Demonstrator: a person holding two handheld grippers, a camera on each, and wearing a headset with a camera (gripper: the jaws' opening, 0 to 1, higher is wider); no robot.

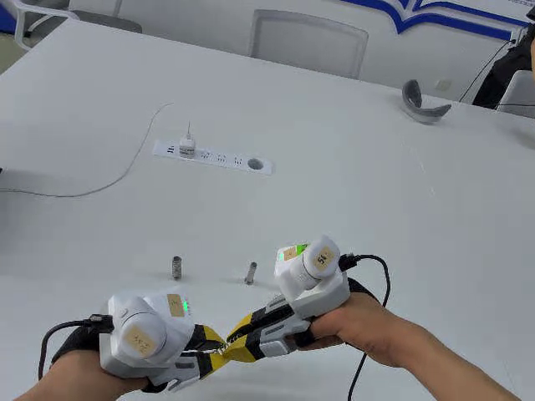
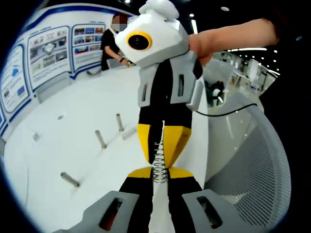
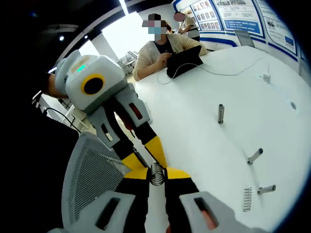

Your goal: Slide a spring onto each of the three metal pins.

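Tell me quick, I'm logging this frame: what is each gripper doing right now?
Left gripper: closed, holding the spring.
Right gripper: closed on the same spring, tip to tip with the left.

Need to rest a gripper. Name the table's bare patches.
Bare: wide stretch right of the power strip, short of the grey band; also between strip and pins. Crowded: near edge, where left gripper and right gripper grip a spring.
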